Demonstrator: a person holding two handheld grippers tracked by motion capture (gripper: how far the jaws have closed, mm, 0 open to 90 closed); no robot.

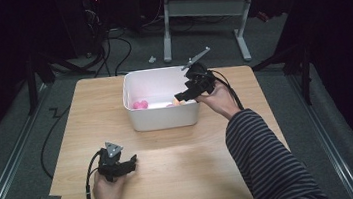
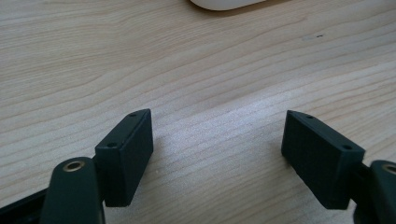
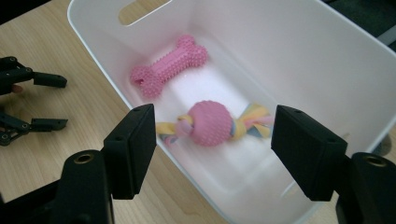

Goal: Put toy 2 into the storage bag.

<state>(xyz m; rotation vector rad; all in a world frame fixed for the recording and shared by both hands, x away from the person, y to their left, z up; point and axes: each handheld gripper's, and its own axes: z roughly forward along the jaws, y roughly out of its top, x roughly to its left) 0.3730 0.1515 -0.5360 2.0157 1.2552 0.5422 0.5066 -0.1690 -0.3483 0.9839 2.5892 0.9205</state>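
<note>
High view first: we hold the right claw [image 1: 183, 96] over the right end of the white tub [image 1: 139, 125], jaws spread with nothing pinched. Right gripper view looks down between those jaws at the pink ball on a rope [image 3: 210, 123], lying on the tub floor directly below the claw (not touched by either pad). Just beyond it lies the pink bone [image 3: 169, 65]. Our left claw [image 1: 132, 164] rests on the worktop [image 1: 183, 179], well apart from the tub, jaws spread wide and empty.

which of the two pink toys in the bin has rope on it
The pink ball, with pastel rope knotted through it, lying under the right gripper. The pink bone is plain rubber.
</note>
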